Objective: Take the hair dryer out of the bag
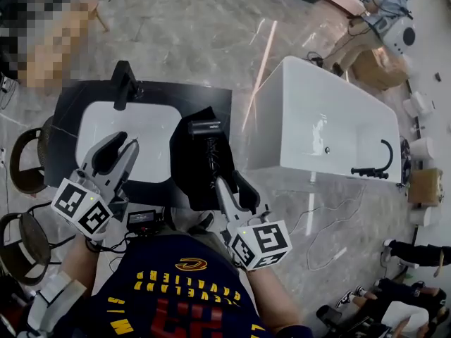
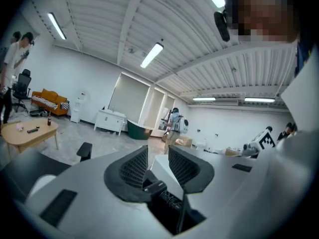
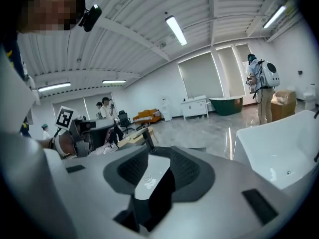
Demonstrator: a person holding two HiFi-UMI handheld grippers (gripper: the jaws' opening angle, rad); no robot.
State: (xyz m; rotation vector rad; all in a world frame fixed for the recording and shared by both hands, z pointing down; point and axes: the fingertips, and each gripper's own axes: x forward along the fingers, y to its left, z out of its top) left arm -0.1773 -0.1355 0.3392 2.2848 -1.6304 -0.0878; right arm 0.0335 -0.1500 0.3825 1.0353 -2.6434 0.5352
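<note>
Closest to the camera, the right gripper (image 1: pixel 227 189) sat low in the middle of the frame. Its fingers were partway apart, and as far as I could see they weren't clamped on anything. In the right gripper view (image 3: pixel 159 158), black bag fabric filled the lower part of the gap and white sink showed through the rest. The left gripper (image 1: pixel 125 143) was in the left half, fingers spread wide and empty, hovering over the sink basin (image 1: pixel 151 129).

The key bit is that the hair dryer (image 1: pixel 206 136) was still in the bag (image 1: pixel 189 167), just up and slightly left of the right fingers. It stood on end, with its long axis running up-down in the frame and its flat grey-capped top poking out of the bag's mouth. The right hand was clearly the nearer one. From the left, the dryer lay off to the right, across the basin.

The bag looked like soft matte black fabric, floppy, with a flap sagging out near the right fingers. The dryer looked like hard black plastic, probably smooth and a bit slippery, with a ribbed section down its body.

Further out were the dark stone-look tabletop (image 1: pixel 77 97) and its glossy white basin with a matte black faucet (image 1: pixel 124 83). Beyond that, at the right, was a white boxy bathtub (image 1: pixel 317 125) on a shiny marble floor.
</note>
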